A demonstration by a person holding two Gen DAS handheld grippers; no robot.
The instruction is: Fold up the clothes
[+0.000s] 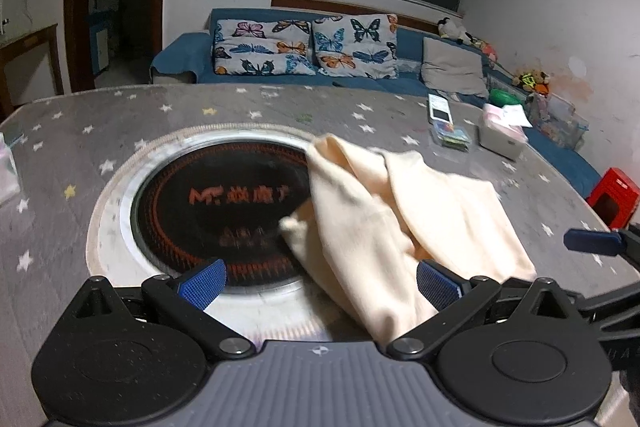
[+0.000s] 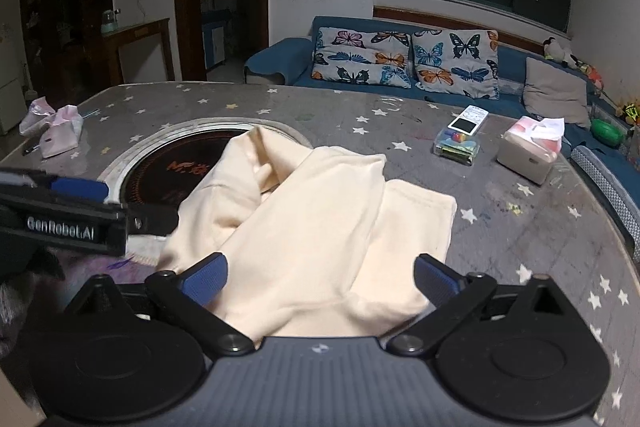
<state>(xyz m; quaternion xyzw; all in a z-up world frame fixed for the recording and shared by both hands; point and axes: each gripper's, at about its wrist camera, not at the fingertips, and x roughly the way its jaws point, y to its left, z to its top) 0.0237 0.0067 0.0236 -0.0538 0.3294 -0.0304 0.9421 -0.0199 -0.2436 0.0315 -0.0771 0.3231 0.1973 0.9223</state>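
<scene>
**Cream garment crumpled between two open grippers**

Nearest, the left gripper [image 1: 320, 283] and the right gripper [image 2: 320, 277] both stand with jaws wide, holding nothing. The cream garment [image 2: 316, 223] lies bunched on the star-patterned table [image 2: 520, 247], its left edge over the round cooktop [image 1: 224, 207]. Farther right sit a tissue box [image 2: 524, 155] and remote [image 2: 468, 121].

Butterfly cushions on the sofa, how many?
2. Left butterfly cushion and right butterfly cushion lean side by side against the blue sofa back. A plain grey cushion sits further right; none appear hidden.
</scene>
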